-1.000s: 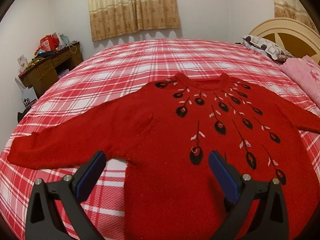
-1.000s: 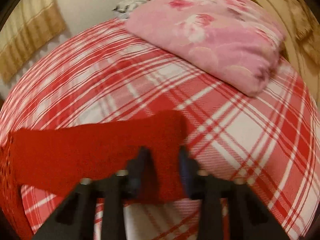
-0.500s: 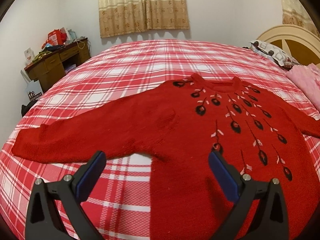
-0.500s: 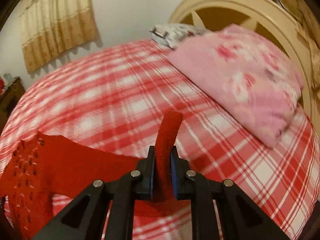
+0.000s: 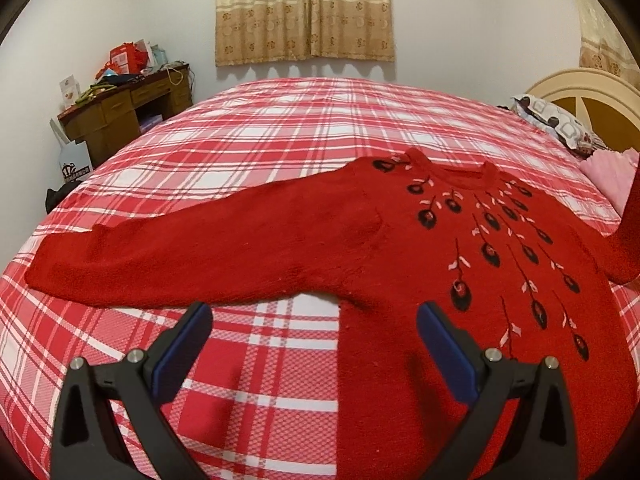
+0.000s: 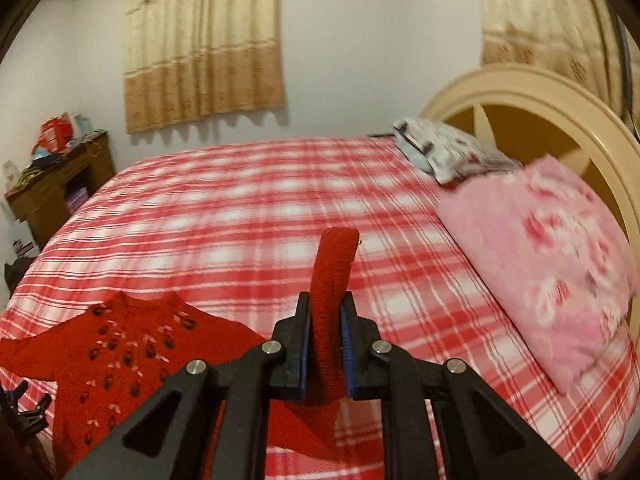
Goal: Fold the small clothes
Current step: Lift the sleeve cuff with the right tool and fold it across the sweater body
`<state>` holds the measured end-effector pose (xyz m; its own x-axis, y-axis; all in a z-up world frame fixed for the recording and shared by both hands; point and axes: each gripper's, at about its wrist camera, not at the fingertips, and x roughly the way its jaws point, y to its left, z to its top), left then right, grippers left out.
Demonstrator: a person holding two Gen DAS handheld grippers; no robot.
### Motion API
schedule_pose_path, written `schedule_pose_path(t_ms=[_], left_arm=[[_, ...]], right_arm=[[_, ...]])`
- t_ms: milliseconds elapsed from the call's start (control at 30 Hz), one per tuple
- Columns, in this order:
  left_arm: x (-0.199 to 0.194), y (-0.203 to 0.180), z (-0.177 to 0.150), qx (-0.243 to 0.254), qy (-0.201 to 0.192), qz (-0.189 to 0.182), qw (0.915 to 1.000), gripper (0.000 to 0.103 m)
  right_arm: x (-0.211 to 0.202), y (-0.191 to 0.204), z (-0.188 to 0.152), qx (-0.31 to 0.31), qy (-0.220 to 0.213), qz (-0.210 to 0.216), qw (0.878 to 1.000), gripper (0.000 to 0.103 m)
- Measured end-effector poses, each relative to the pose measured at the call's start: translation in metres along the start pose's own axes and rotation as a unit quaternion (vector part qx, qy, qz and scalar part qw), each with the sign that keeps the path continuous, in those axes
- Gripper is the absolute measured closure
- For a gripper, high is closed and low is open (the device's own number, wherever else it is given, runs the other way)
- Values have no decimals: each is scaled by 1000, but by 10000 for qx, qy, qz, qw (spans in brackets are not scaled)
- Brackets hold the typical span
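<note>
A red knitted sweater point(image 5: 400, 256) with black and pink flower patterns lies flat on the red plaid bed point(image 5: 280, 136). Its one sleeve point(image 5: 160, 252) stretches out flat to the left. My left gripper point(image 5: 314, 316) is open and empty, hovering above the armpit and lower edge of that sleeve. My right gripper point(image 6: 326, 312) is shut on the cuff of the other sleeve point(image 6: 334, 264) and holds it lifted above the bed; the raised sleeve shows at the right edge of the left wrist view point(image 5: 630, 220). The sweater body point(image 6: 120, 356) lies at lower left in the right wrist view.
A folded pink floral blanket point(image 6: 552, 264) and a patterned pillow point(image 6: 444, 152) lie by the cream headboard point(image 6: 560, 104) on the right. A cluttered wooden desk point(image 5: 124, 112) stands at the far left by the wall. Curtains point(image 5: 304, 8) hang behind the bed.
My right gripper closed on the sleeve cuff and lifted it up off the bed. My left gripper drifted left, from over the sweater body to the armpit area.
</note>
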<state>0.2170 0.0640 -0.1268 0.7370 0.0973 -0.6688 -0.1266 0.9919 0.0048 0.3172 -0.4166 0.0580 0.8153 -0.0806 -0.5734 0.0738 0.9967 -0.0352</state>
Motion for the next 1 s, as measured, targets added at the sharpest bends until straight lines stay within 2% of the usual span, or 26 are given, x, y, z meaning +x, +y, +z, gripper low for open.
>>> schedule_pose_path(t_ms=[167, 633, 1000], left_arm=[[2, 1, 1, 61, -30, 66, 10000, 0], [7, 15, -5, -68, 81, 81, 9999, 0], [10, 24, -11, -192, 147, 63, 9997, 0]], right_arm=[[-6, 37, 19, -330, -119, 227, 9991, 90], [-20, 121, 47, -857, -392, 863, 9918, 90], [-24, 196, 63, -1269, -549, 1375, 9808, 90]])
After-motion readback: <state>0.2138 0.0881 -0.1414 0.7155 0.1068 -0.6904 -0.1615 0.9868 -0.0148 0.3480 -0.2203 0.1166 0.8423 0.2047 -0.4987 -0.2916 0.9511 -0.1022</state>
